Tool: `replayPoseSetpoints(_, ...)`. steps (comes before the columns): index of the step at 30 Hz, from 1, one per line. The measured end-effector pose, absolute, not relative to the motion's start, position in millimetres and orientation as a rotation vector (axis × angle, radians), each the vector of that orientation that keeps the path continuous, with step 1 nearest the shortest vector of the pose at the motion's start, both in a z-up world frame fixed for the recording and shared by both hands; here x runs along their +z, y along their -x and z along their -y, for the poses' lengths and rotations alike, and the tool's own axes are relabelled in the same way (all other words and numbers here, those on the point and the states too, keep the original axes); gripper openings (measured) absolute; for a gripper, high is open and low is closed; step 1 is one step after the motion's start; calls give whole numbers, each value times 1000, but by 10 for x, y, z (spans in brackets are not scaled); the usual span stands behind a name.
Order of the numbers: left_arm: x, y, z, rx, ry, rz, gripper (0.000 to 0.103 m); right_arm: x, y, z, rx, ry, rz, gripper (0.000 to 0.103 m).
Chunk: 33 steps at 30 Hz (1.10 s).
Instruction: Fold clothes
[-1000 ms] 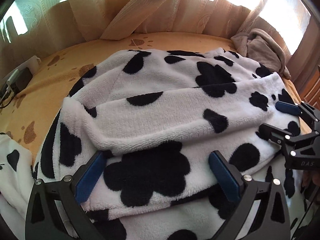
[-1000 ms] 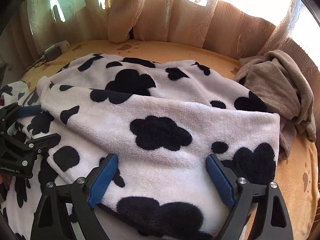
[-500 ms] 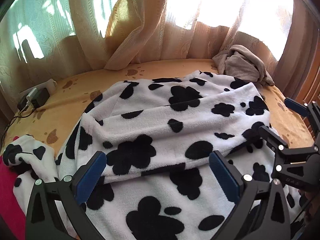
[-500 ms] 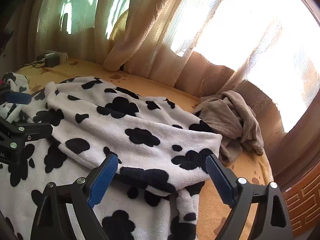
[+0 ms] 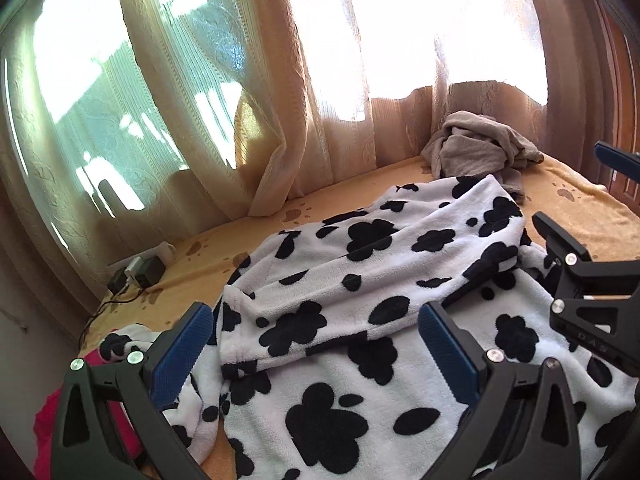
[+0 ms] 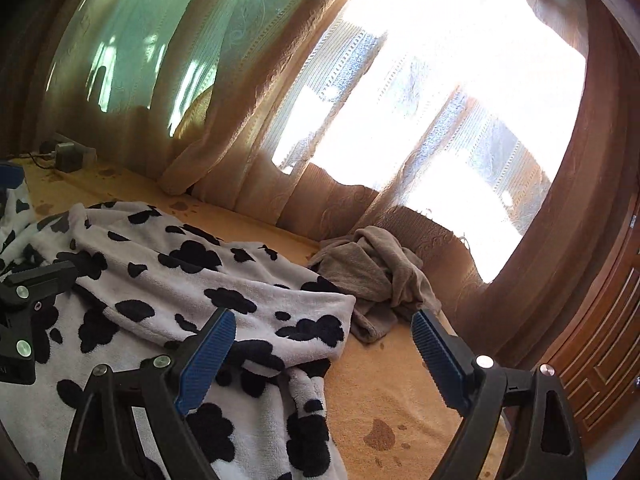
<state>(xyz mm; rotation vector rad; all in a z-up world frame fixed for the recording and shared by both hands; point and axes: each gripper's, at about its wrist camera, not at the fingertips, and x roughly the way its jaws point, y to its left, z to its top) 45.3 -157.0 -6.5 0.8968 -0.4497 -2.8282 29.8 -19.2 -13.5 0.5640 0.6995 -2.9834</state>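
A white fleece garment with black cow spots (image 5: 360, 288) lies spread on the bed, one part folded across the rest. It also shows in the right wrist view (image 6: 168, 280). My left gripper (image 5: 316, 344) is open and empty, held above the garment's near part. My right gripper (image 6: 324, 344) is open and empty, above the garment's right end and the sheet. Each gripper shows at the edge of the other's view.
The bed has an orange paw-print sheet (image 6: 400, 400). A crumpled grey-brown garment (image 6: 372, 276) lies at the far right by the curtains (image 5: 280, 100). A power strip with chargers (image 5: 140, 270) sits at the far left. Red fabric (image 5: 52, 412) is at the near left. A wooden cabinet (image 6: 600, 380) stands on the right.
Both grippers have pulled back and risen from the garment, staying open. The views now tilt up, showing more of the curtains and window. The garment stays folded on the bed.
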Motion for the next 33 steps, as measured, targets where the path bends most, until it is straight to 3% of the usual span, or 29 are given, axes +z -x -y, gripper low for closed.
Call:
replayPoseSetpoints(5,-104,-610,1498,-2848,-918,490,103,-145,-395,176,-2940,-592,-671,92)
replayPoseSetpoints(10,-253,-671,1728,-2873,-1072,264,103,-368,-515,125,-2739,-790,-544,92)
replayPoseSetpoints(14,-320,-727,1709,-2884,-1116,233,103,-562,-686,13,-2706,-858,-544,92)
replayPoseSetpoints(23,-356,-760,1261,-2953,-1193,327,103,-552,-544,-1165,-2726,-1001,252,92)
replayPoseSetpoints(29,-283,-720,760,-2989,-1180,477,103,-621,-525,-1543,-2701,-967,541,92)
replayPoseSetpoints(33,-233,-700,455,-3006,-1167,570,103,-638,-535,-1613,-2720,-939,550,92)
